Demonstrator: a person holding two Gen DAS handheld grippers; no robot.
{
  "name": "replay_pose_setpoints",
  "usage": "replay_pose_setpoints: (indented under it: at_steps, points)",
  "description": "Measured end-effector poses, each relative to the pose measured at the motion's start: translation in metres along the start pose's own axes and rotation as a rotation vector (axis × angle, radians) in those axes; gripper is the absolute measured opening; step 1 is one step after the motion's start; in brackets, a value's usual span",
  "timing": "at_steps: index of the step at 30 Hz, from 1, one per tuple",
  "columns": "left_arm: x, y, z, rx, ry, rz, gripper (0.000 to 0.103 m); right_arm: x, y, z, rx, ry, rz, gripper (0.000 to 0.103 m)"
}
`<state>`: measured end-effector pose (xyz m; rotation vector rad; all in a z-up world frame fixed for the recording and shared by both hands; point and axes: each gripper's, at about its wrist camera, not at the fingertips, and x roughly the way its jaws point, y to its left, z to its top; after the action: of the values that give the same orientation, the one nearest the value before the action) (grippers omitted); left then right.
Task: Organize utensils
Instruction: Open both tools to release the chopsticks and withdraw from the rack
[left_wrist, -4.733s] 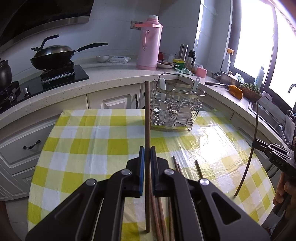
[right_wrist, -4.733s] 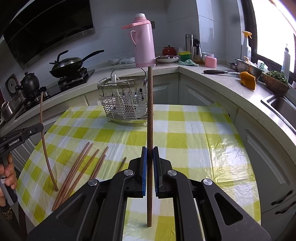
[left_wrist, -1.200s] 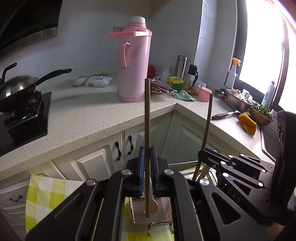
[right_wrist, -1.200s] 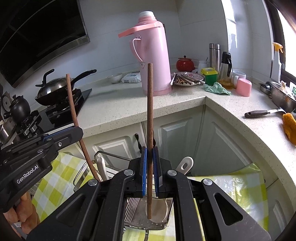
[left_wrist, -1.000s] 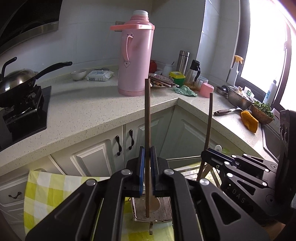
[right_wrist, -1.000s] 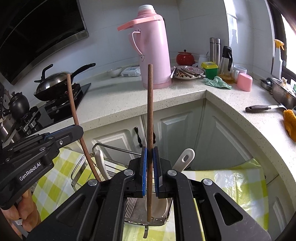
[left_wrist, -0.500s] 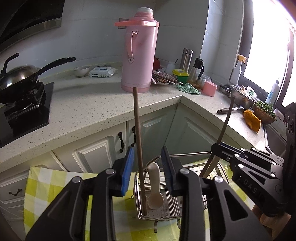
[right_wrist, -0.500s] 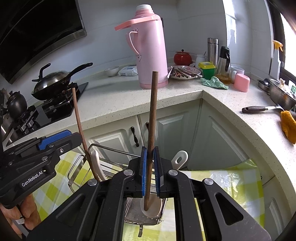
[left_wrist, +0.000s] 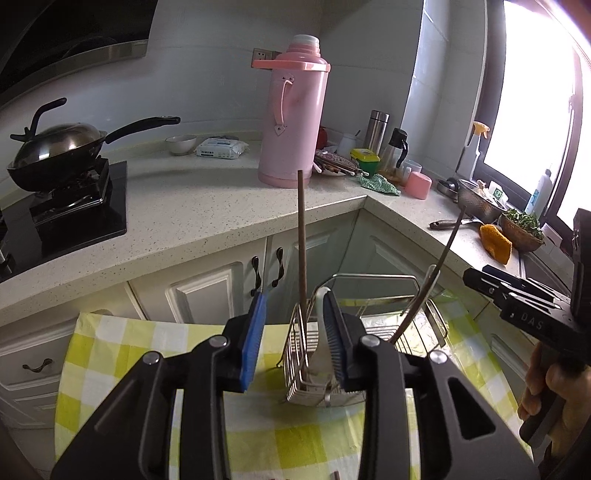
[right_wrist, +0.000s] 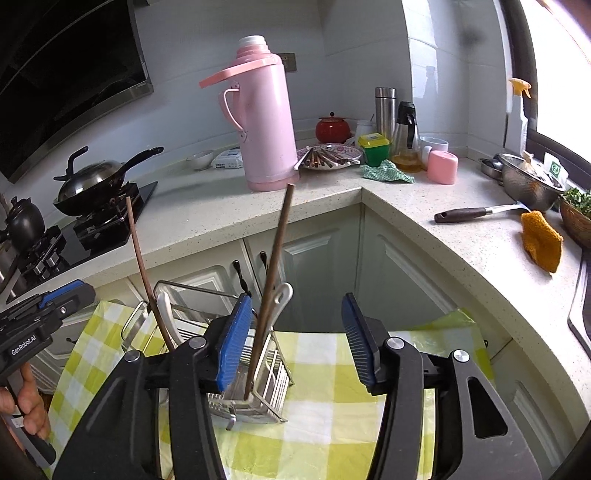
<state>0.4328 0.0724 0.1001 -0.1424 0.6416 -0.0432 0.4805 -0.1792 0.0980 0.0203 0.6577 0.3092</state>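
Observation:
A wire utensil rack (left_wrist: 413, 325) (right_wrist: 275, 365) stands on the yellow checked table (left_wrist: 110, 369) with white spoons (left_wrist: 320, 306) in it. One brown chopstick (left_wrist: 302, 240) stands upright in the rack, loose between the pads of my left gripper (left_wrist: 293, 343), which is open. A second chopstick (left_wrist: 434, 277) (right_wrist: 275, 266) leans in the rack. It stands free beside the left pad of my right gripper (right_wrist: 297, 343), whose jaws are opening. The first chopstick (right_wrist: 142, 266) shows at the left of the right wrist view, above the left gripper's fingers (right_wrist: 55, 306).
A pink thermos (left_wrist: 291, 122) stands on the stone counter (left_wrist: 207, 206) behind the table. A wok (left_wrist: 59, 147) sits on the hob at left. A plate of more chopsticks (right_wrist: 327, 157), jars, a colander (right_wrist: 532, 181) and an orange cloth (right_wrist: 541, 240) line the counter at right.
Both grippers have let go of their chopsticks, the left first, the right just now. The chopsticks dropped into the rack and both grippers drew back from it.

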Motion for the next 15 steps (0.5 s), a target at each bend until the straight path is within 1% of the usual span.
replay_pose_setpoints:
  at_steps: [2, 5, 10, 15]
  points:
    - [-0.011, 0.005, -0.013, -0.009, 0.003, 0.001, 0.031, -0.009, -0.008, -0.011, 0.007, 0.0, -0.012, 0.049]
    - [-0.027, 0.014, -0.041, -0.014, 0.022, 0.004, 0.032, -0.026, -0.018, -0.038, 0.014, 0.001, -0.029, 0.054]
    - [-0.042, 0.024, -0.101, -0.02, 0.088, 0.015, 0.032, -0.048, -0.03, -0.103, 0.063, 0.036, -0.02, 0.055]
    - [-0.056, 0.034, -0.16, -0.037, 0.144, 0.031, 0.032, -0.064, -0.03, -0.168, 0.106, 0.093, -0.014, 0.056]
